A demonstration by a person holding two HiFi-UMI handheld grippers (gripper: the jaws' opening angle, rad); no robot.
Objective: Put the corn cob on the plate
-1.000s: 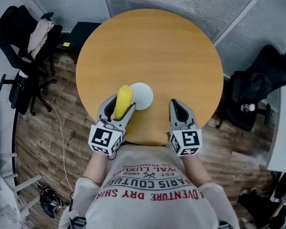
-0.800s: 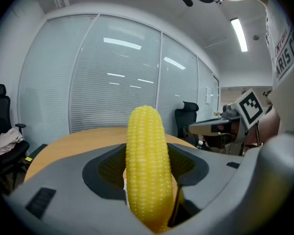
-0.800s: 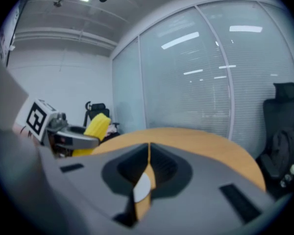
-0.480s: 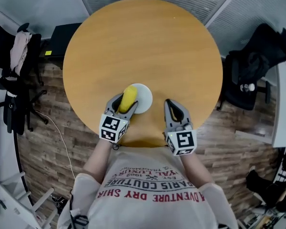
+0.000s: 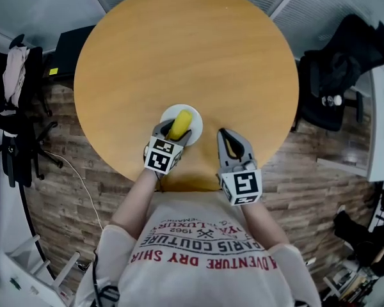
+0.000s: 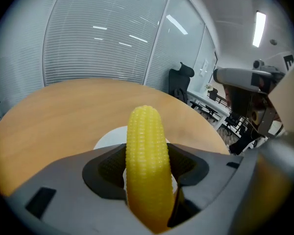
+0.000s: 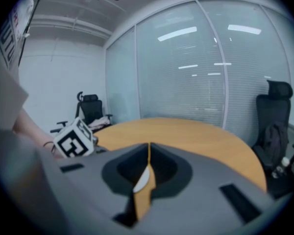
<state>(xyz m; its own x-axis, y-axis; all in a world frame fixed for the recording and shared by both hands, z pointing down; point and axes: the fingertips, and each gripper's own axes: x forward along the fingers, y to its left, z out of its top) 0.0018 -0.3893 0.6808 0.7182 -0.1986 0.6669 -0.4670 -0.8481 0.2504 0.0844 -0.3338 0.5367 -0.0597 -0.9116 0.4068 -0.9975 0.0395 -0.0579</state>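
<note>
The yellow corn cob (image 5: 180, 124) is clamped between the jaws of my left gripper (image 5: 176, 130), which is shut on it. In the head view the cob hangs over the small white plate (image 5: 193, 116) near the front edge of the round wooden table (image 5: 185, 50). In the left gripper view the corn cob (image 6: 146, 155) points forward, with the plate (image 6: 109, 137) just behind and below it. I cannot tell whether the cob touches the plate. My right gripper (image 5: 226, 136) sits to the right of the plate, shut on nothing, its jaws pressed together in the right gripper view (image 7: 148, 153).
A black office chair (image 5: 336, 75) stands to the table's right, and another chair with clothes (image 5: 13, 88) stands at the left on the wood floor. Glass walls with blinds lie beyond the table. The left gripper's marker cube (image 7: 74, 138) shows in the right gripper view.
My left gripper has carried the corn cob to the right, from beside the plate to over it. The right gripper has stayed shut in much the same place.
</note>
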